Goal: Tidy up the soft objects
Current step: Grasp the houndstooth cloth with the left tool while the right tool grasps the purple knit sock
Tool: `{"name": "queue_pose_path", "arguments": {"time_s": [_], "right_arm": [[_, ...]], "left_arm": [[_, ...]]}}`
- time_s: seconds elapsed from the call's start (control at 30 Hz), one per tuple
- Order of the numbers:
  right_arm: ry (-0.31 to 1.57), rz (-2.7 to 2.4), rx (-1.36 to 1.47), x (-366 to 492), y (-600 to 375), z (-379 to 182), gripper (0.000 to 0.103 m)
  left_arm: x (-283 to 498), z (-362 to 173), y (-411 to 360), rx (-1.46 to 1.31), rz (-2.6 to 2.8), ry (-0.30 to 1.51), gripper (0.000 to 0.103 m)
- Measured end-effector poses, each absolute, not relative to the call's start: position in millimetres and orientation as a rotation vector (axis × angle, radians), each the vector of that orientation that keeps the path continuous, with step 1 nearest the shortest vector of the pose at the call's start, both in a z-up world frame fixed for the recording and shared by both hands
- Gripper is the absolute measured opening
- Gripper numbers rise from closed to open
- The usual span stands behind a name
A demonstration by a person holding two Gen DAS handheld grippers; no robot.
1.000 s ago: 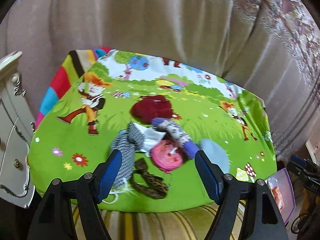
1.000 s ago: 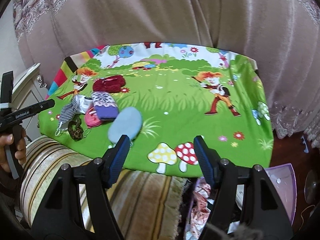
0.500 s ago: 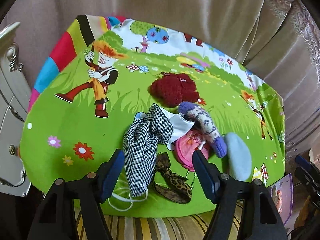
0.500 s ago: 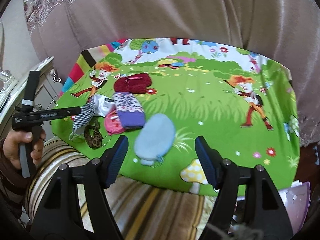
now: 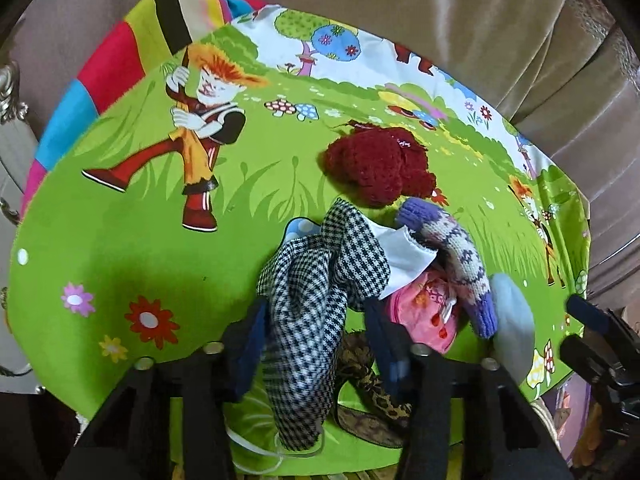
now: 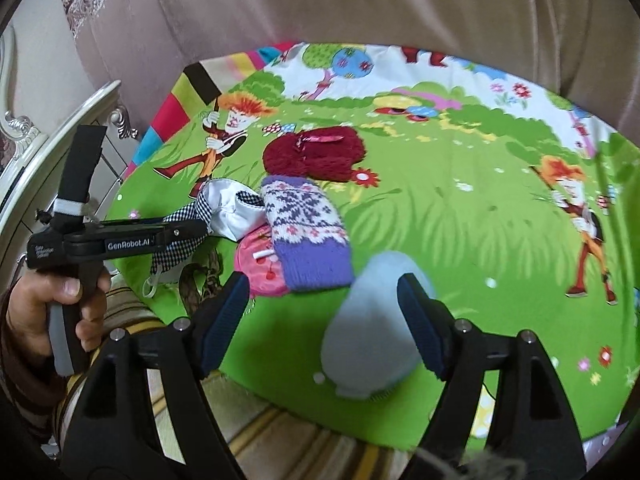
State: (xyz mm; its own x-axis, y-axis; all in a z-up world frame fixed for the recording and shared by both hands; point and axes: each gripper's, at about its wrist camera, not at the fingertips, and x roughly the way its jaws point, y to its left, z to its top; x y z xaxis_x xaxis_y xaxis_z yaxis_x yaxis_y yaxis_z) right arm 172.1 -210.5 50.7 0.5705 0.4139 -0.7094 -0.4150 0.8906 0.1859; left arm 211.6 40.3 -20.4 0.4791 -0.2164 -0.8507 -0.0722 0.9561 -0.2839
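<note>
A pile of soft things lies on the green cartoon cloth (image 5: 132,248). A black-and-white checked cloth (image 5: 316,300) sits between the fingers of my left gripper (image 5: 316,332), which is open around it. Beside it lie a white cloth (image 5: 404,256), a pink pouch (image 5: 428,312), a purple patterned knit piece (image 5: 460,260), a dark red knit piece (image 5: 376,164) and a leopard strap (image 5: 372,396). My right gripper (image 6: 324,312) is open just above a pale blue soft pad (image 6: 372,328); the purple knit piece (image 6: 308,228) lies just beyond it.
The cloth covers a seat with a striped front edge (image 6: 280,428). Beige curtains (image 6: 360,4) hang behind. A white carved cabinet (image 6: 44,148) stands at the left. A purple box (image 5: 576,412) sits low at the right.
Both grippers have moved forward and down toward the pile. The left now straddles the checked cloth and its jaws have narrowed. The right has come over the pale blue pad.
</note>
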Motion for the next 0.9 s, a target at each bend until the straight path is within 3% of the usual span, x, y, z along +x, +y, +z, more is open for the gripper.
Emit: {"name": "queue_pose_path", "arguments": {"time_s": [0.3,0.8,0.9], "right_arm": [[0.885,0.519,0.029,219,-186,25,0.079],[0.965,0.543,0.031,261,-158,-11,0.079],[0.976,0.548,0.052,263,-157,-16,0.066]], "left_arm": [[215,-24,47,-0.326,-0.09,1.054,0.017],[197,-3,83,-0.412,0.05,0.886,0.013],[195,-4,87,-0.425,0.062,0.876,0.013]]}}
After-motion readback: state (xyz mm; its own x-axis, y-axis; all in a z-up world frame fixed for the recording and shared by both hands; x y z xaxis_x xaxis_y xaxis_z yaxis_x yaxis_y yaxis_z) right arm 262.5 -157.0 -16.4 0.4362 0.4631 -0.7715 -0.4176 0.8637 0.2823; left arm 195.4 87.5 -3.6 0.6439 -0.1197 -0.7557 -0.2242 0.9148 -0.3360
